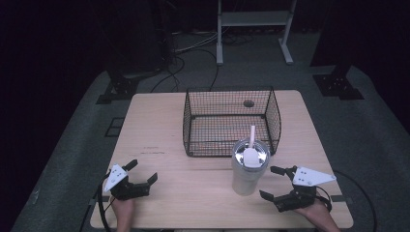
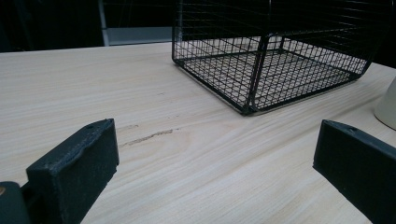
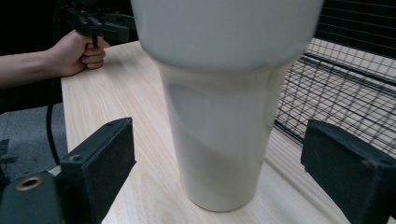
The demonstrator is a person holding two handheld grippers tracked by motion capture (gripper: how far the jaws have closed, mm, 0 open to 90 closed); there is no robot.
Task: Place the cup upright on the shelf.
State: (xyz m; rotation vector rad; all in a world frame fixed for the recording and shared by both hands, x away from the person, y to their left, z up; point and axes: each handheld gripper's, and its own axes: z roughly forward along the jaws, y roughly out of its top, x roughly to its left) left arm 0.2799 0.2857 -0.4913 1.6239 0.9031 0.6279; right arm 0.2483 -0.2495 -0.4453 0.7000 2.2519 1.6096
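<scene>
Two black grippers are seen, left gripper (image 1: 143,172) and right gripper (image 1: 271,182), each topped by a grey three-cornered plate, with black cables trailing.

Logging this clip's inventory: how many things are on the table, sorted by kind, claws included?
Wire baskets: 1, black mesh basket
Tumblers: 1, white tumbler with lid and straw
Claws: 2, left claw and right claw, both open
Total: 4
</scene>
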